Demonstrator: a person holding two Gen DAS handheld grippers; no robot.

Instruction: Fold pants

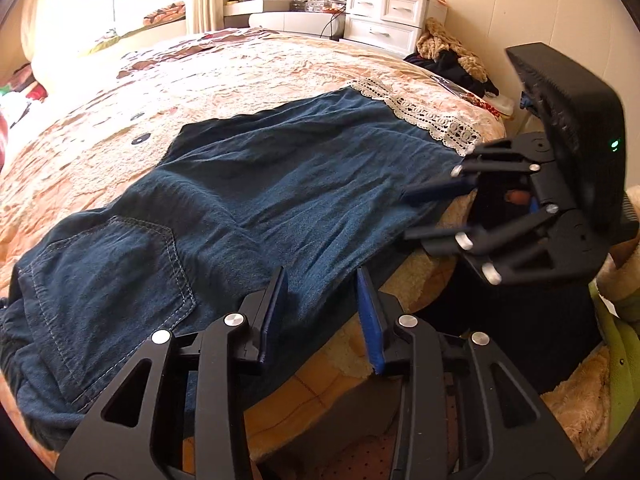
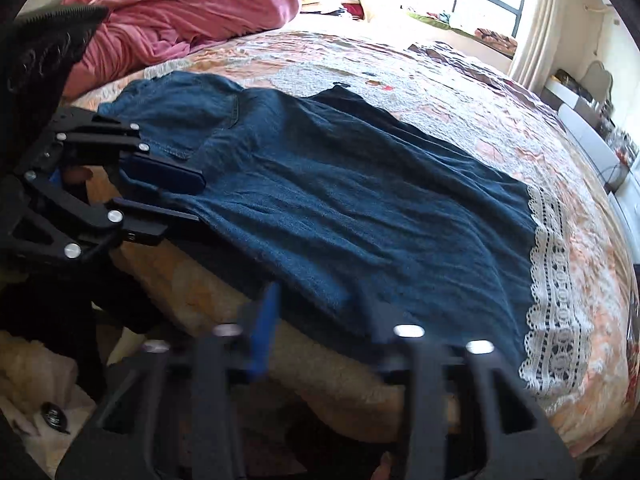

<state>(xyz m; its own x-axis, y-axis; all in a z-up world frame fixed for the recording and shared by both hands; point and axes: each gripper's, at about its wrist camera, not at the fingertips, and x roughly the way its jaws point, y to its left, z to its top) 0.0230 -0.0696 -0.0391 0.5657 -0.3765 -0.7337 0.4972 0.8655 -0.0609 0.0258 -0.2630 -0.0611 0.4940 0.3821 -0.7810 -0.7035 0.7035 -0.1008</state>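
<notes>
Dark blue denim pants point(image 1: 248, 208) with a white lace hem point(image 1: 424, 116) lie flat along the near edge of the bed, legs stacked, back pocket point(image 1: 112, 276) up. My left gripper point(image 1: 324, 280) is open at the near edge of the pants, by the seat end. My right gripper point(image 1: 408, 216) is open at the same edge, toward the hem. In the right wrist view the pants point(image 2: 340, 200) stretch from waist at far left to lace hem point(image 2: 556, 288) at right; my right gripper point(image 2: 320, 300) straddles the near edge, and my left gripper point(image 2: 196, 200) is open on it.
The bed has a peach patterned cover point(image 1: 248, 64). A pink blanket point(image 2: 180, 12) lies at the head. White drawers point(image 1: 384, 20) and a clothes pile point(image 1: 452, 56) stand past the foot. A fuzzy tan blanket point(image 2: 320, 360) hangs over the bed's near side.
</notes>
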